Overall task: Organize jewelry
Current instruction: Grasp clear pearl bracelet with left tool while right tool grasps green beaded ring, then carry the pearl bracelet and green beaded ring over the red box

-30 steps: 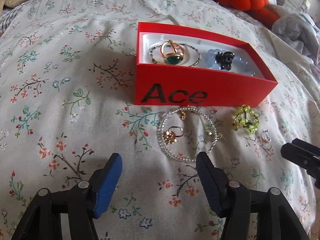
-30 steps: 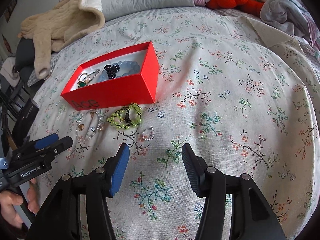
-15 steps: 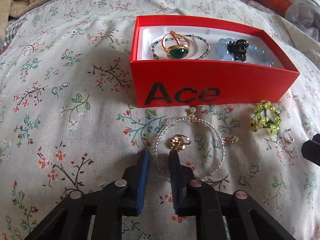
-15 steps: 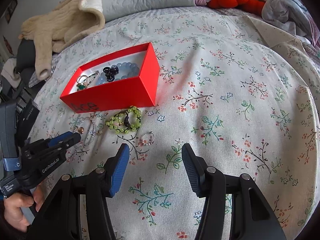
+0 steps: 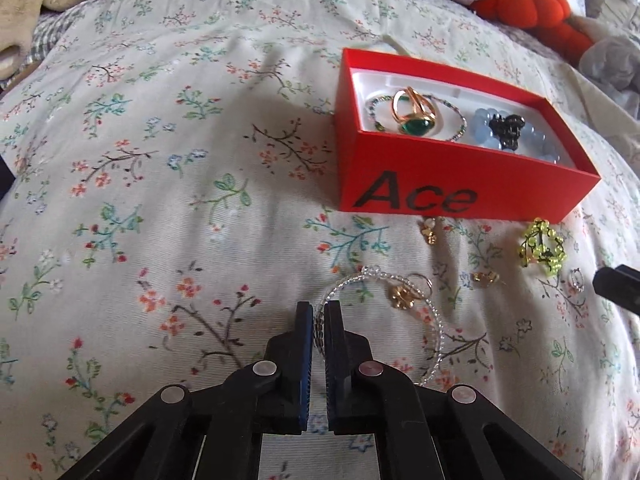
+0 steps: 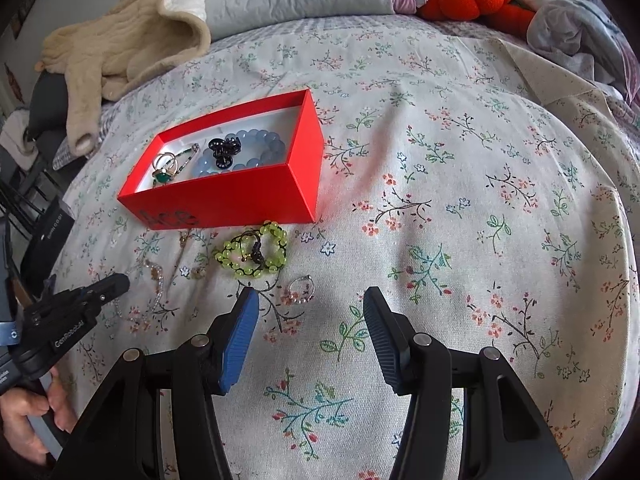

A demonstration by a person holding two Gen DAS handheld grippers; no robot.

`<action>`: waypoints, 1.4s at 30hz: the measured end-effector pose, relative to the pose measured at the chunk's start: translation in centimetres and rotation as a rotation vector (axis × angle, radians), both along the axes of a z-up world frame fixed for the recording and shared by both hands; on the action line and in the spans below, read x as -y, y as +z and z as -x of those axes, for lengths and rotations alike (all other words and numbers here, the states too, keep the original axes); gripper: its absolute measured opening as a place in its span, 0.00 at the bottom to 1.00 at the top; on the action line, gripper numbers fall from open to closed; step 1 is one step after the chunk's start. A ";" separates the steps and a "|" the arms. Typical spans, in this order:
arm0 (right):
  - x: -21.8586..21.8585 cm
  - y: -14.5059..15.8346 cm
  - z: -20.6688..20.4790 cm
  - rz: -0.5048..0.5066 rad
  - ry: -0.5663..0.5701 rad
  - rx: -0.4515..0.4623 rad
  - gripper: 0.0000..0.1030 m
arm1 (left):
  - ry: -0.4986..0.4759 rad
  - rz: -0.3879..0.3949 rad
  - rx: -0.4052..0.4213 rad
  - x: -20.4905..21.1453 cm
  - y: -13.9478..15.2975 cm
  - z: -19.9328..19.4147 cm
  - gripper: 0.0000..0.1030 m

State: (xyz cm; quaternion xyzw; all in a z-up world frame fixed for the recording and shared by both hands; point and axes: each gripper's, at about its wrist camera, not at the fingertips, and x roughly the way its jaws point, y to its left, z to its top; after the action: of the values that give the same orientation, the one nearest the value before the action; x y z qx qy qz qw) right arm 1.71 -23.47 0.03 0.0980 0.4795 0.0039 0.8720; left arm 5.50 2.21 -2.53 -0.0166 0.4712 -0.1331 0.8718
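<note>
"Ace" in black italic letters on front wall of red box, left wrist view, about 1 o'clock from centre. Same lettering in right wrist view, on box front wall at 10 o'clock, foreshortened, barely legible. "GenRobotAI" in white on side of left gripper, right wrist view, 8 o'clock. Small white print on black object at 9 o'clock, unreadable.

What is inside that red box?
The red box holds a gold ring with a green stone on a thin beaded bracelet, and a black clip on a blue bead bracelet. Its near wall hides part of the floor.
</note>
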 end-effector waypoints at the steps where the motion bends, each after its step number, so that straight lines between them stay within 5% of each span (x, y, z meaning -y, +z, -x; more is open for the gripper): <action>1: 0.1 0.0 -0.3 0.001 -0.006 0.000 0.56 | 0.002 0.003 0.005 -0.3 0.2 0.0 0.01; 10: -0.7 0.0 -2.5 0.018 -0.015 0.019 0.52 | 0.030 0.037 0.016 -2.1 0.6 -0.7 0.01; 23: -2.6 -1.5 -4.0 0.025 0.040 -0.020 0.06 | 0.049 0.052 0.000 -3.5 0.2 -0.8 0.01; 42: -2.8 5.5 -0.8 0.013 0.086 0.087 0.05 | 0.019 0.092 0.077 -2.5 5.6 0.6 0.01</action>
State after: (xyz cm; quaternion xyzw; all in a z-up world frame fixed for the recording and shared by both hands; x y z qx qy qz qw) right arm 2.50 -20.71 5.56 0.0714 0.4451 0.0423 0.8916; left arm 4.92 4.74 3.10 -0.0562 0.4306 -0.1467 0.8887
